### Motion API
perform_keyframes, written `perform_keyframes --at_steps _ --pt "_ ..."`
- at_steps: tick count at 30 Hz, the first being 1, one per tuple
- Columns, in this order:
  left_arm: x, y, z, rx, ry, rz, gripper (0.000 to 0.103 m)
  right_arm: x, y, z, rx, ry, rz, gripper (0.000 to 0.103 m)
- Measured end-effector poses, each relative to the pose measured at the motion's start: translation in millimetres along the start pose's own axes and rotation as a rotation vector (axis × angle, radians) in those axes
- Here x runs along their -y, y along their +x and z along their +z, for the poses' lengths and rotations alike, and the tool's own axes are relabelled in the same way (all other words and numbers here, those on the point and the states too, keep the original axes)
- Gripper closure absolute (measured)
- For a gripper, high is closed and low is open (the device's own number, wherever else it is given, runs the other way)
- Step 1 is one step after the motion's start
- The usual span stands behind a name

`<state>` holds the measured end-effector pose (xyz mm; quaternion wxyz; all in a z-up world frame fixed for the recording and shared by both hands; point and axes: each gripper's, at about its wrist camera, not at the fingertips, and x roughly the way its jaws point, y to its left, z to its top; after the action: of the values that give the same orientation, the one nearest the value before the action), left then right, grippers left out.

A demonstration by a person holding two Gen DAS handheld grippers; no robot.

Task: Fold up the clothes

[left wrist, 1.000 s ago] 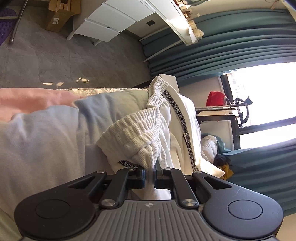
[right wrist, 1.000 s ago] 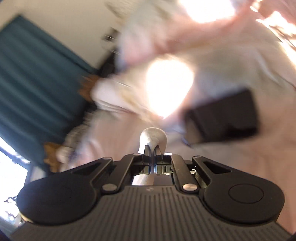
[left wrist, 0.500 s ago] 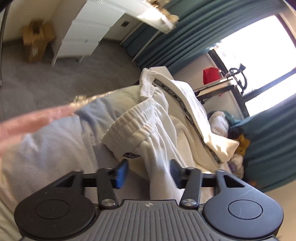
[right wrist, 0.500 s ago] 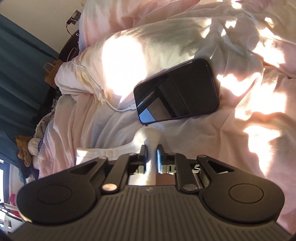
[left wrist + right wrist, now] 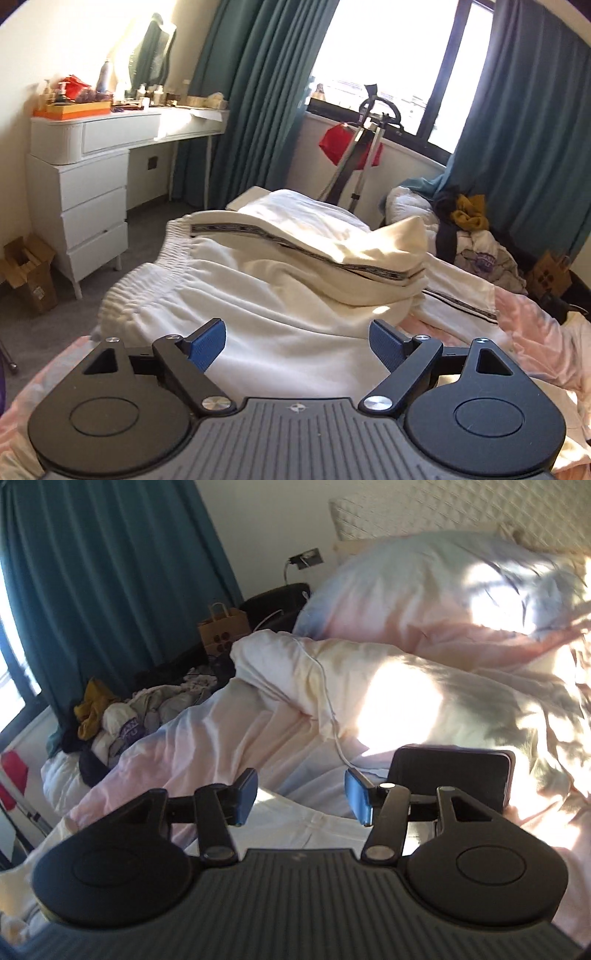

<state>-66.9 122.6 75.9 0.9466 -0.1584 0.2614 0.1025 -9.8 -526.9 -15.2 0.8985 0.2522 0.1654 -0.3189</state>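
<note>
White trousers [image 5: 258, 295] with a ribbed waistband and a dark patterned side stripe lie folded over on the bed, seen in the left wrist view. My left gripper [image 5: 297, 343] hovers just above them; its jaws are opening wide and nothing is between them. In the right wrist view a white corner of the trousers [image 5: 295, 823] lies flat below my right gripper [image 5: 301, 794]. Its jaws are opening too, with only air between the blue pads [image 5: 247, 794].
A black phone [image 5: 450, 775] on a white cable lies on the pink duvet [image 5: 221, 746] just right of my right gripper. Pillows [image 5: 424, 587] sit beyond. A heap of clothes [image 5: 469, 229] lies by the teal curtains. A white dresser [image 5: 92, 184] stands left.
Both grippers have let go of the white cloth and opened. Both have lifted and rolled level, so the trousers now lie loose on the bed.
</note>
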Motion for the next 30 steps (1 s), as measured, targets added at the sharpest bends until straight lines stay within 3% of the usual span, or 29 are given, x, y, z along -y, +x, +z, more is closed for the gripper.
perform_keyframes --at_steps 8,17,25,27,30 --pt "76.9 35.1 -10.0 -0.028 0.063 -0.134 0.016 -38.9 -26.7 -24.7 -0.04 -0.085 0.198 0.047" --pt "132.3 77.8 -23.0 -0.034 0.147 -0.148 0.016 -95.3 -47.8 -65.4 -0.101 -0.267 0.407 0.047" --pt "155.7 130.1 -33.7 -0.041 0.24 -0.173 0.016 -121.0 -61.6 -85.7 -0.138 -0.33 0.573 0.047" --pt "154.1 146.7 -37.6 -0.034 0.254 -0.172 0.016 -126.3 -59.1 -91.5 -0.173 -0.328 0.614 0.047" --pt "152.5 175.1 -41.4 -0.038 0.3 -0.164 0.016 -144.1 -37.8 -96.6 -0.313 -0.289 0.66 0.047"
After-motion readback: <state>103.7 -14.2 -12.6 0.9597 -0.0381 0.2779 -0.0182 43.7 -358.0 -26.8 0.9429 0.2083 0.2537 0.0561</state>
